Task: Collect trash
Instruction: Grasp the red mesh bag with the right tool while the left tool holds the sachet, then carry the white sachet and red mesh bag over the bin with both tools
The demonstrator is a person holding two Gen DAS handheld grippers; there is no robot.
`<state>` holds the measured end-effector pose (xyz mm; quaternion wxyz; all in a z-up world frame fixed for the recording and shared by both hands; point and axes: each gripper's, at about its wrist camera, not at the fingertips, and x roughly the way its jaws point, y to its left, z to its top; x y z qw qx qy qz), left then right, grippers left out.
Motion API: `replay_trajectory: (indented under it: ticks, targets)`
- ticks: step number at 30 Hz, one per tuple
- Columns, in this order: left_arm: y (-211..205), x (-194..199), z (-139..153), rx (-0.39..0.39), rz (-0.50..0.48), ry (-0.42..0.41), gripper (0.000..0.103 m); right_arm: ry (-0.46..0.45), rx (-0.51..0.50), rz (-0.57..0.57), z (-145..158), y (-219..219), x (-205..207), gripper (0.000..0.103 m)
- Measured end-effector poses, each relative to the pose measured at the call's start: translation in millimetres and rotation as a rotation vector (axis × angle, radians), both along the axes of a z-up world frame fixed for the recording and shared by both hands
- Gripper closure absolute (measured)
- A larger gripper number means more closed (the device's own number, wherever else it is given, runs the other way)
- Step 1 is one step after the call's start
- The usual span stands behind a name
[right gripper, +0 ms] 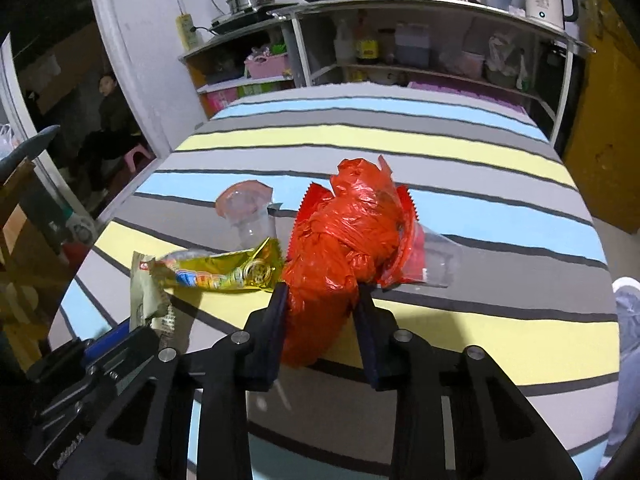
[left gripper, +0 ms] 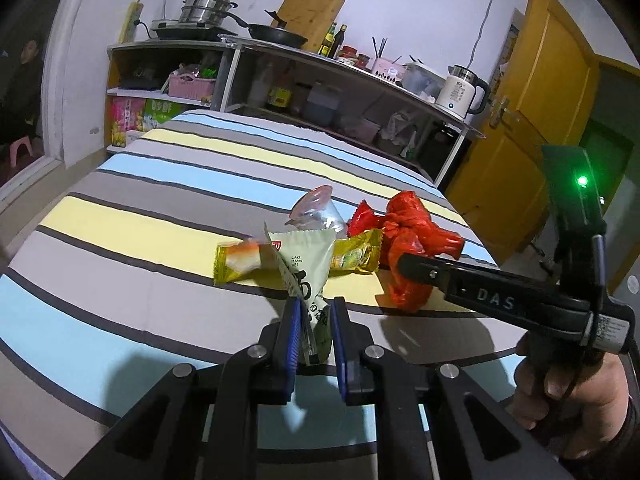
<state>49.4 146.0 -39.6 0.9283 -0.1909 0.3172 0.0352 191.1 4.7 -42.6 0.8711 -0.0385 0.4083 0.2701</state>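
Two tongs engaged: left tongs (left gripper: 314,320) nearly closed, pinching the pale green wrapper (left gripper: 306,258) by its lower end; right tongs (right gripper: 322,308) part-open, jaws pressed on both flanks of the crumpled red plastic bag (right gripper: 344,248), which lies on the striped bench (right gripper: 480,332) beside the yellow wrapper (right gripper: 224,272). All items judged light, limp and crinkly, the film slippery, so grip bunched folds rather than a single edge. Only the right view shows the clear cup (right gripper: 438,258) behind the bag; only the left shows the hand (left gripper: 576,388) holding the right tongs.
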Motion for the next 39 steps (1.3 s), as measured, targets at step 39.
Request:
replay_trajectory:
  ticks: [39]
  targets:
    - [-153.1, 40.2, 74.8, 0.118, -0.294, -0.086, 0.088, -0.19, 0.073, -0.215, 59.2, -189.8, -71.3, 0.07]
